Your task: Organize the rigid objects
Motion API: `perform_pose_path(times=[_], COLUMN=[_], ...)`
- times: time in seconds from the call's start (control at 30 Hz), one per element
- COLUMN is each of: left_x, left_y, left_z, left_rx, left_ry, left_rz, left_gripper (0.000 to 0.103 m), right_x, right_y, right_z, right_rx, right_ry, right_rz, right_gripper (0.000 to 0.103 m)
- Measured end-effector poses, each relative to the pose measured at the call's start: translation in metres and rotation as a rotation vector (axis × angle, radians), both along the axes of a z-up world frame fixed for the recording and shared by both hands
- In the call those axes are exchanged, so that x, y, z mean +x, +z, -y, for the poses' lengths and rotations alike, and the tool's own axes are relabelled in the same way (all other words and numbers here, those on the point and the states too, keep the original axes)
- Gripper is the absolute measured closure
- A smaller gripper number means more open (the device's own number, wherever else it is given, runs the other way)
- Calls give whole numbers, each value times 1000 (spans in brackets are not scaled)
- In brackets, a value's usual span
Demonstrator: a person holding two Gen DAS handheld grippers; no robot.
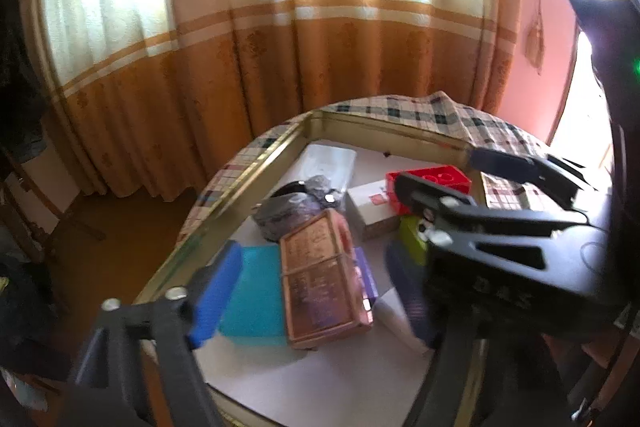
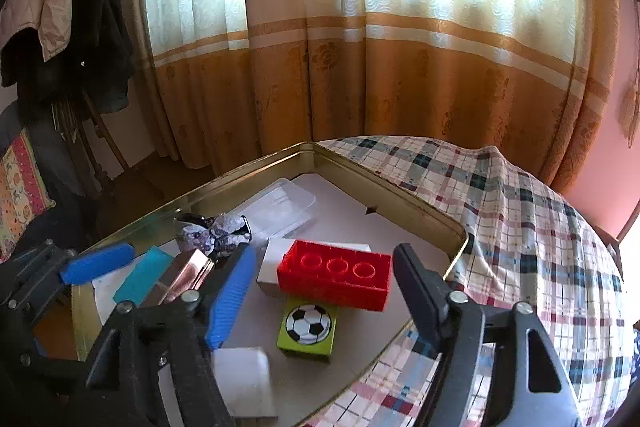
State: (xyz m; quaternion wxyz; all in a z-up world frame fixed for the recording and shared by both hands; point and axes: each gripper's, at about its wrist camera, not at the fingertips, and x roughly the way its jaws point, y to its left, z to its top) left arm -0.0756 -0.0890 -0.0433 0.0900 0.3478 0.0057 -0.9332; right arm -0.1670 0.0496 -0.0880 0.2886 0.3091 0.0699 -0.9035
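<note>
A gold-rimmed tray (image 2: 424,211) with a white floor lies on a plaid cloth. In it are a red toy brick (image 2: 336,277), a green box with a football picture (image 2: 307,331), a white box (image 1: 370,209), a copper-brown tin (image 1: 320,279), a turquoise block (image 1: 252,291), a clear plastic case (image 2: 280,209) and a floral bundle (image 2: 216,233). My right gripper (image 2: 324,301) is open over the red brick and green box, holding nothing; it also shows in the left wrist view (image 1: 448,171). My left gripper (image 1: 316,287) is open around the tin and turquoise block, and shows in the right wrist view (image 2: 98,263).
The plaid cloth (image 2: 520,227) covers the surface around the tray. Orange and white curtains (image 2: 360,67) hang behind. A chair with dark clothes (image 2: 92,27) stands at the left. A white block (image 2: 244,379) lies at the tray's near edge.
</note>
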Motion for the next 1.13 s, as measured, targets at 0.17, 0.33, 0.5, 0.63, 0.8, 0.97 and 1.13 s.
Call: perform_pose_path(times=[0.17, 0.33, 0.5, 0.63, 0.8, 0.97, 1.13], left_x=[14, 26, 31, 31, 32, 33, 33], left_y=[6, 11, 17, 17, 16, 13, 15], left_z=[4, 13, 19, 22, 25, 23, 24], left_rx=[-10, 9, 26, 37, 29, -12, -7], left_ry=[55, 84, 103, 107, 124, 139, 134], left_rz=[-34, -45, -56, -54, -54, -65, -69], left_gripper=[0, 0, 0, 0, 0, 0, 0], right_x=[15, 32, 49, 57, 58, 58, 59], right_y=[7, 18, 27, 32, 32, 31, 29], right_z=[-13, -25, -28, -29, -30, -31, -33], right_rx=[-29, -71, -98, -110, -115, -118, -119], right_ry=[-25, -34, -16, -5, -7, -9, -10], right_rz=[-31, -63, -88, -101, -102, -99, -95], right_gripper=[10, 8, 7, 7, 7, 7, 7])
